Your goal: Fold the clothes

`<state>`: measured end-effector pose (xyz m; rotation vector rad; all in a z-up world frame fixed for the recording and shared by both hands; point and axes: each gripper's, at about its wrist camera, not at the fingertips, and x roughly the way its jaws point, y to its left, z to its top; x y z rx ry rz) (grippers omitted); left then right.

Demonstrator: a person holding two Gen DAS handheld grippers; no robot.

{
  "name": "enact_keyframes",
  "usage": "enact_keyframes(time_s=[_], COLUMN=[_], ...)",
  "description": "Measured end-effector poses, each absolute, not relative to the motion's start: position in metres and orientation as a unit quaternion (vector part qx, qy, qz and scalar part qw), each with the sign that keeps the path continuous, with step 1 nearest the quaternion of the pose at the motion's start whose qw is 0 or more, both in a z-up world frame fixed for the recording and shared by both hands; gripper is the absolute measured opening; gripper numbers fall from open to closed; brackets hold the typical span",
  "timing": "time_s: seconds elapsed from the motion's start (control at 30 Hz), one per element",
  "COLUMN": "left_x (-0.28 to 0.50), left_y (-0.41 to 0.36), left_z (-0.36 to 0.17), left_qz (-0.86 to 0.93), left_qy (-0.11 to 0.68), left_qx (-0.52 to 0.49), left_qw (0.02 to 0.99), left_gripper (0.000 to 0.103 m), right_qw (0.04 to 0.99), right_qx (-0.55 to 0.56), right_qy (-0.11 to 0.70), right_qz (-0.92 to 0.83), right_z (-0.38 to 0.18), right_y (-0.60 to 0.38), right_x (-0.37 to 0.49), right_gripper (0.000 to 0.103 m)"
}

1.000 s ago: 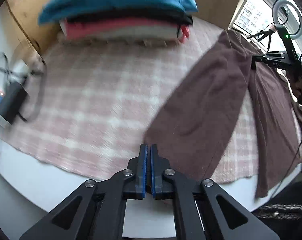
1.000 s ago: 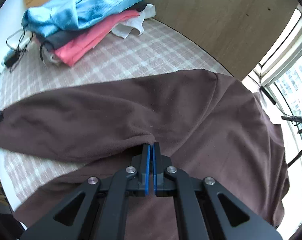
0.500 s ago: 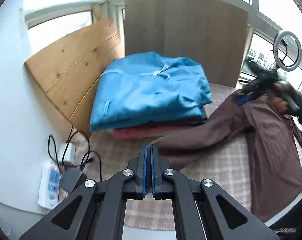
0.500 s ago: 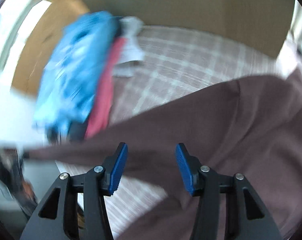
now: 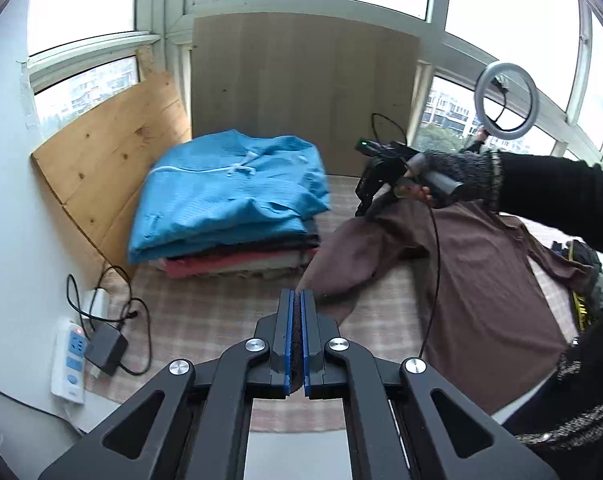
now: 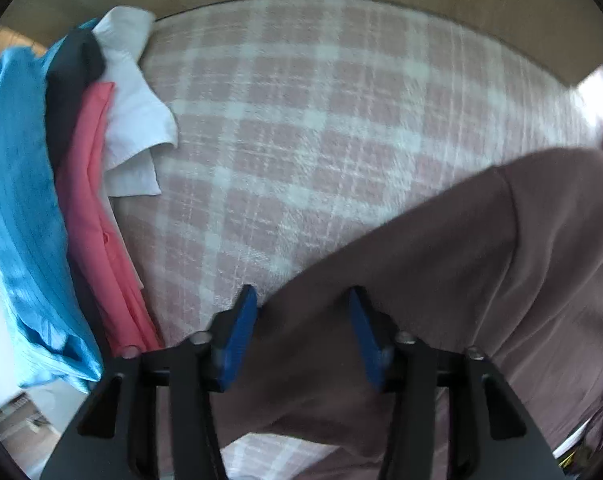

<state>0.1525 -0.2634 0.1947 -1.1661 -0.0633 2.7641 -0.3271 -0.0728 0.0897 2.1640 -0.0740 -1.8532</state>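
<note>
Garment: the brown top (image 5: 481, 280) is lying spread on the checked cloth (image 6: 301, 120), body flat on the right side, one sleeve (image 5: 353, 264) trailing toward the stack of folded clothes (image 5: 229, 208).
Handling: it is looking thin, soft and light; it is likely to sag and drag rather than keep any shape, and a single-layer pinch may be slipping.
Where to hold: probably cuff and shoulder seam, where the cloth is doubling up.
Left gripper (image 5: 297, 340): pads are pressing together, with what appears to be the sleeve end pinched between them.
Right gripper (image 6: 301, 332): it is hanging over the sleeve near the shoulder; the jaws have just been closing, yet the pads are showing spread here, brown cloth lying between them, not yet squeezed.
Risk: the sleeve may be twisting as it lifts.
</note>
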Motion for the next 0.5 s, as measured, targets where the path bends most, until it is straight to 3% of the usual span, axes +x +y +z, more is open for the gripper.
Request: enact_keyframes(time_s=[0.23,0.37,0.43,0.5], left_x=[0.189,0.21,0.213,0.215], left_y=[-0.2,-0.143,-0.108,-0.083], left_z=[0.202,0.196,0.173,0.15], left_qz=[0.911,0.885,0.85,0.829], left_qy=[0.003,-0.047,-0.055,-0.041], left_qx=[-0.396,-0.412,-0.451,-0.484], left_qw=[0.117,0.211,0.265,0.276], left_gripper=[0.003,0.003,0.009,0.009], right_qw=[0.218,0.253,0.244,0.177], right_qx=[0.705,0.656,0.654,0.678], right_qy=[-0.158,-0.264,-0.236,-0.123], right_qz=[-0.656,-0.661,-0.676,-0.703], right_z=[0.134,0.161,0.158,0.15], right_y=[0.003,0.083,0.121,0.145], right_x=[-0.316,-0.301,-0.285,-0.273], right_gripper=[0.004,0.005,0.005,0.02])
